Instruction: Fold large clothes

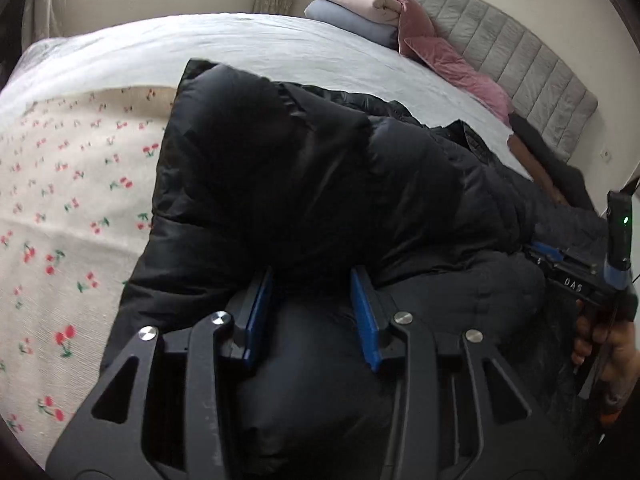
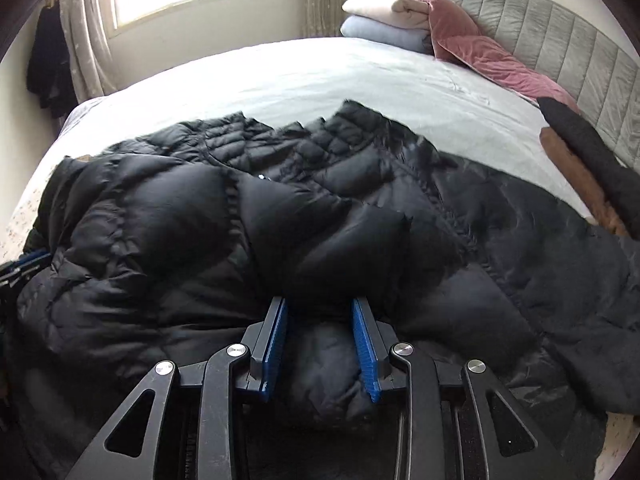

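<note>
A large black puffer jacket point(image 1: 304, 184) lies across the bed, also in the right wrist view point(image 2: 240, 216). My left gripper point(image 1: 312, 280) has its blue-padded jaws apart with puffy jacket fabric bulging between them. My right gripper point(image 2: 320, 308) stands the same way, jaws apart with a fold of the jacket between the pads. Whether either pinches the fabric is unclear. The right gripper and the hand holding it show at the right edge of the left wrist view point(image 1: 576, 276).
The bed has a pale grey sheet point(image 2: 280, 76) and a cream cherry-print cover point(image 1: 60, 200). Folded clothes point(image 2: 384, 20), pink cushions point(image 2: 480, 48) and dark and brown items point(image 2: 588, 160) lie by the grey padded headboard point(image 2: 560, 28). A window and curtains are behind.
</note>
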`<action>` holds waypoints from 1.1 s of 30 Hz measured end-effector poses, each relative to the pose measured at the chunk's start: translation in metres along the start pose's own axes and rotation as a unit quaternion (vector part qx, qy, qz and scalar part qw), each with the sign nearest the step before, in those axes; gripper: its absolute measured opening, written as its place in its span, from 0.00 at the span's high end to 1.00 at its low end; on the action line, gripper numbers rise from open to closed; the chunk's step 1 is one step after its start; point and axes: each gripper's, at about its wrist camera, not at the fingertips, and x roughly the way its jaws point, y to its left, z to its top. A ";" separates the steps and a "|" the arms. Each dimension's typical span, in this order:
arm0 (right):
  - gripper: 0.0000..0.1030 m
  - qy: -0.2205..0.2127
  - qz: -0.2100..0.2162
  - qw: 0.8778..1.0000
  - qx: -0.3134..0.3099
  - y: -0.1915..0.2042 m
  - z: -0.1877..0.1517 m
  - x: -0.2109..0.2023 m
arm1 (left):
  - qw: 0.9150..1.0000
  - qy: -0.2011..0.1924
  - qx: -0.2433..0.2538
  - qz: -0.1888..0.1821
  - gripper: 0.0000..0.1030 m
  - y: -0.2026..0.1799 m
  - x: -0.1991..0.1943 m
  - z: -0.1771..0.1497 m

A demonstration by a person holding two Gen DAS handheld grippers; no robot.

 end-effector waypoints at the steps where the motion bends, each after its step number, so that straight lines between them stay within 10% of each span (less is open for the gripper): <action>1: 0.69 -0.002 0.010 1.000 0.010 -0.005 -0.001 0.001 | 1.000 -0.001 -0.009 -0.007 0.60 0.003 -0.001 0.002; 5: 0.67 -0.003 0.028 0.999 0.027 -0.015 -0.003 -0.011 | 1.000 0.008 -0.011 0.012 0.58 -0.002 -0.008 0.006; 10: 0.30 -0.021 0.027 0.998 0.053 -0.052 -0.010 -0.064 | 0.999 -0.012 -0.042 0.022 0.23 -0.018 -0.053 0.014; 16: 0.26 -0.037 -0.011 0.993 0.111 -0.128 -0.026 -0.129 | 0.993 -0.044 -0.056 0.092 0.05 -0.036 -0.116 0.004; 25: 0.22 -0.056 -0.060 0.972 0.218 -0.245 -0.065 -0.218 | 0.987 -0.004 -0.064 0.150 0.02 -0.048 -0.160 -0.037; 33: 0.21 -0.039 -0.104 0.958 0.263 -0.349 -0.095 -0.269 | 0.992 -0.001 -0.047 0.119 0.02 -0.079 -0.173 -0.069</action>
